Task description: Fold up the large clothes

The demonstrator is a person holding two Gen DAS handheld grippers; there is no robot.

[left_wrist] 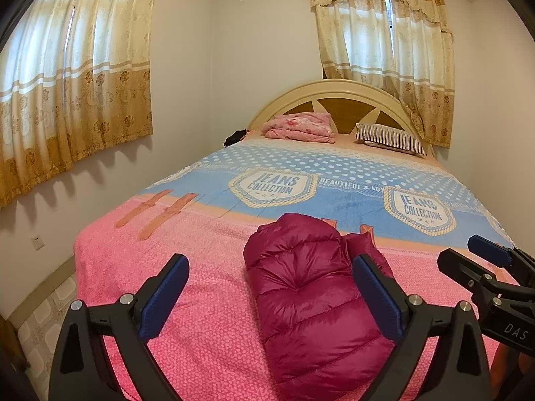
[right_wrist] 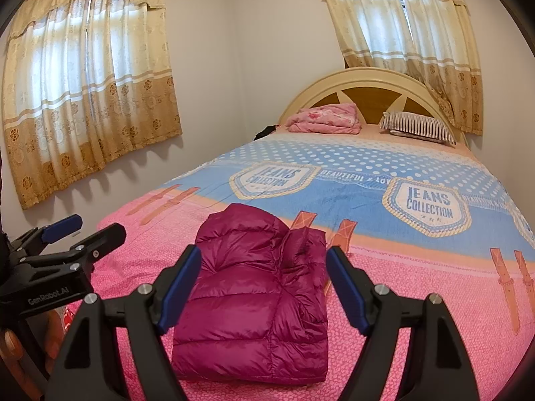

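A magenta puffer jacket point(left_wrist: 307, 294) point(right_wrist: 250, 294) lies folded into a compact bundle on the near, pink part of the bed's blanket point(left_wrist: 200, 267) point(right_wrist: 418, 284). My left gripper point(left_wrist: 271, 264) hovers over it with its blue pads wide apart, touching nothing. The jacket shows between and beyond its fingers. My right gripper point(right_wrist: 264, 252) also stands open above the bundle, pads clear of the fabric. Each gripper appears in the other's view: the right one point(left_wrist: 468, 257) at the right edge, the left one point(right_wrist: 83, 230) at the left edge, held by a hand.
A folded pink quilt point(left_wrist: 299, 127) and a striped pillow point(left_wrist: 391, 138) lie by the arched headboard point(left_wrist: 337, 90). A dark item point(left_wrist: 235, 137) sits at the bed's far left corner. Curtained windows are on both walls. Tiled floor point(left_wrist: 43, 310) runs along the bed's left side.
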